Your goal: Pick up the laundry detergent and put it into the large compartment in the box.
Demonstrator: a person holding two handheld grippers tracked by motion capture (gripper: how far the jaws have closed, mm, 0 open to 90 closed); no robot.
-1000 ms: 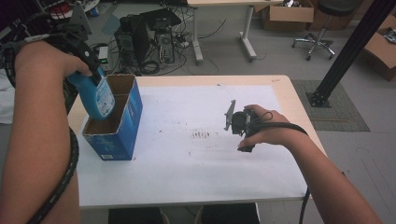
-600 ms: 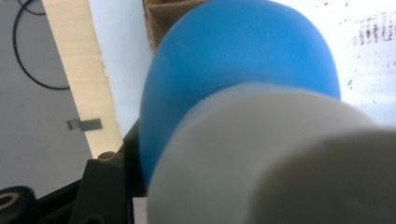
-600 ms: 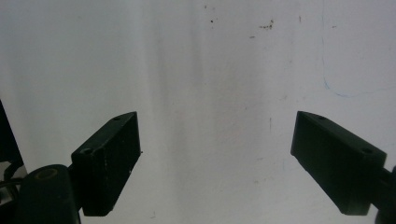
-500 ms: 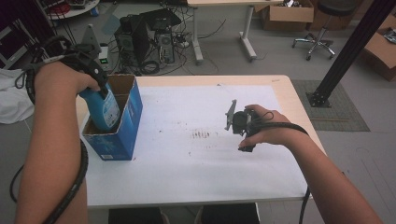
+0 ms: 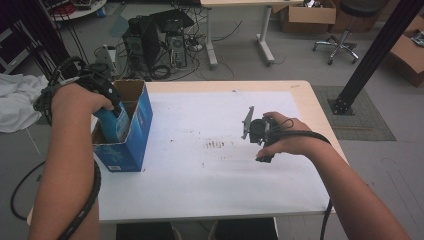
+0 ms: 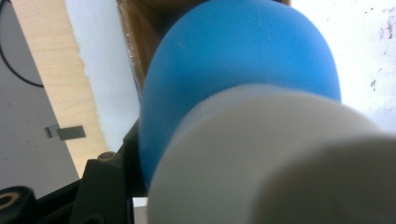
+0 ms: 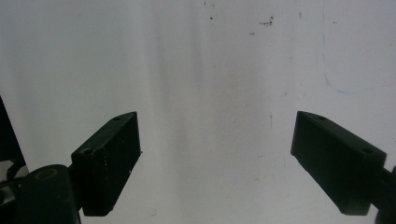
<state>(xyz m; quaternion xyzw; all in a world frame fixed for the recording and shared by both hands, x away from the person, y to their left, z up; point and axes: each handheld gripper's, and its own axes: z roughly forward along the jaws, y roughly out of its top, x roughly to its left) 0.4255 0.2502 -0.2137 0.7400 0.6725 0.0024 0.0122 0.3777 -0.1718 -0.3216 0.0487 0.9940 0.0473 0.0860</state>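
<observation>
A blue bottle point(image 5: 114, 126) with a white cap point(image 6: 280, 158) hangs upright, partly inside an open blue cardboard box point(image 5: 136, 134) at the table's left edge. My left gripper point(image 5: 111, 106) is shut on the bottle near its top; in the left gripper view the bottle's blue shoulder point(image 6: 238, 60) sits close up, with the box's brown inner wall point(image 6: 140, 37) behind it. My right gripper point(image 5: 257, 132) hovers over the middle right of the white tabletop point(image 5: 200, 175). Its jaws point(image 7: 215, 158) stand wide open with bare table between them.
Faint dark smudges point(image 5: 216, 145) mark the tabletop's centre. On the floor beyond the table stand computer towers point(image 5: 155, 37), a desk leg point(image 5: 211, 35), an office chair point(image 5: 345, 30) and cardboard boxes point(image 5: 305, 15). A black post point(image 5: 370, 60) rises at the right; white cloth point(image 5: 17, 107) lies left.
My left hand has come down and carried the blue bottle from above the box into its opening. The right hand and its gripper have stayed put.
</observation>
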